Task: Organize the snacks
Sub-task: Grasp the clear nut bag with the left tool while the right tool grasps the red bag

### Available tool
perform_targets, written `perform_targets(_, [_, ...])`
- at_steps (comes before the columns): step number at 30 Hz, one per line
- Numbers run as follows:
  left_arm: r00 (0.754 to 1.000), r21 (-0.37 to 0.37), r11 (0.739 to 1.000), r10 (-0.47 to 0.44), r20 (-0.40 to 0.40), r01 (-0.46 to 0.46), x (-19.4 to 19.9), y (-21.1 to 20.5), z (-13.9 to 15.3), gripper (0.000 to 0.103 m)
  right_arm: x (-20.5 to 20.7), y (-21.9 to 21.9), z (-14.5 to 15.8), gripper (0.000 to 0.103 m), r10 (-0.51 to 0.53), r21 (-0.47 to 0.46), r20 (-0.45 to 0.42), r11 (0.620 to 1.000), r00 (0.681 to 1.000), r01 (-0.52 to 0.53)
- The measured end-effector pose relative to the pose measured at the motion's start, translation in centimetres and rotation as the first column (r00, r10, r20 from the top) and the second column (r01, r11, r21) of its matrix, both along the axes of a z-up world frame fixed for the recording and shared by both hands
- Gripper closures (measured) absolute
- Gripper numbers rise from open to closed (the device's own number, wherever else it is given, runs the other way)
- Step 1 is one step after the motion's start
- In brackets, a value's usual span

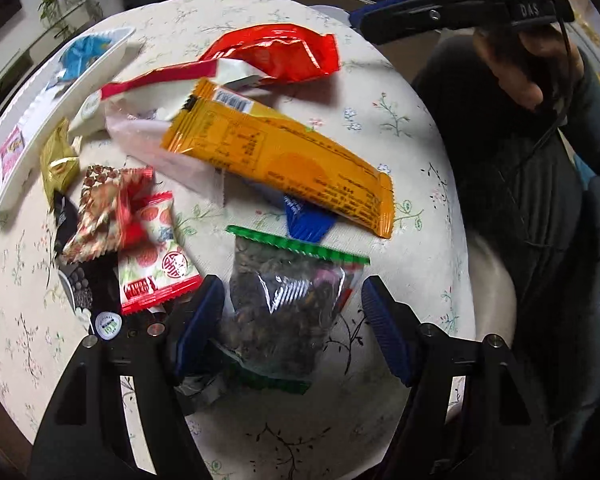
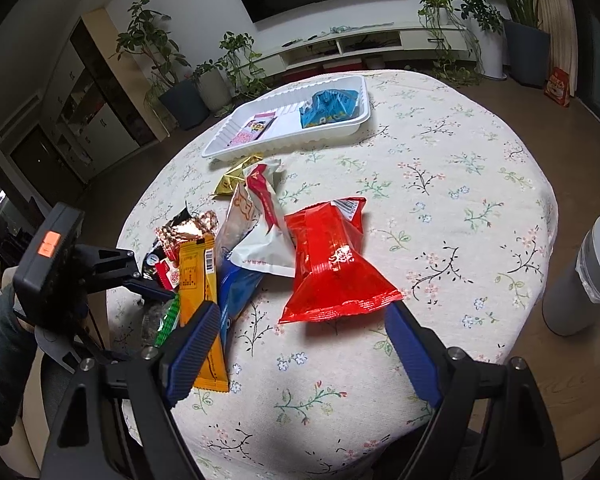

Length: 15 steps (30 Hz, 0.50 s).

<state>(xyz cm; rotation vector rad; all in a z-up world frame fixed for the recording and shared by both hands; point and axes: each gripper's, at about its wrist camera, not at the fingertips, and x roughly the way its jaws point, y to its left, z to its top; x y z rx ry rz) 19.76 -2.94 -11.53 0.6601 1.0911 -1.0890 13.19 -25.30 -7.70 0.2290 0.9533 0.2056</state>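
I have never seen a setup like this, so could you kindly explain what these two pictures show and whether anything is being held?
A person holds a two-finger gripper in each hand, each with a camera looking along its fingers. One picture looks past the left gripper, whose jaws straddle a clear green-edged packet without clearly pressing it. The other looks past the right gripper, open and empty near a red packet. Snacks, including an orange bar, lie on a floral tablecloth. The white tray already holds a blue packet.
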Motion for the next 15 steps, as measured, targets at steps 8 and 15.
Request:
perform_targets(8, [1.0, 0.006, 1.0, 0.026, -0.012, -0.026, 0.3, 1.2, 0.1, 0.033, 0.4, -0.1, 0.3, 0.016, 0.007, -0.011, -0.004, 1.0, 1.0, -0.007])
perform_targets(15, [1.0, 0.002, 1.0, 0.018, -0.005, -0.018, 0.0, 1.7, 0.1, 0.045, 1.4, -0.6, 0.6, 0.016, 0.009, -0.052, -0.005, 0.999, 1.0, -0.009])
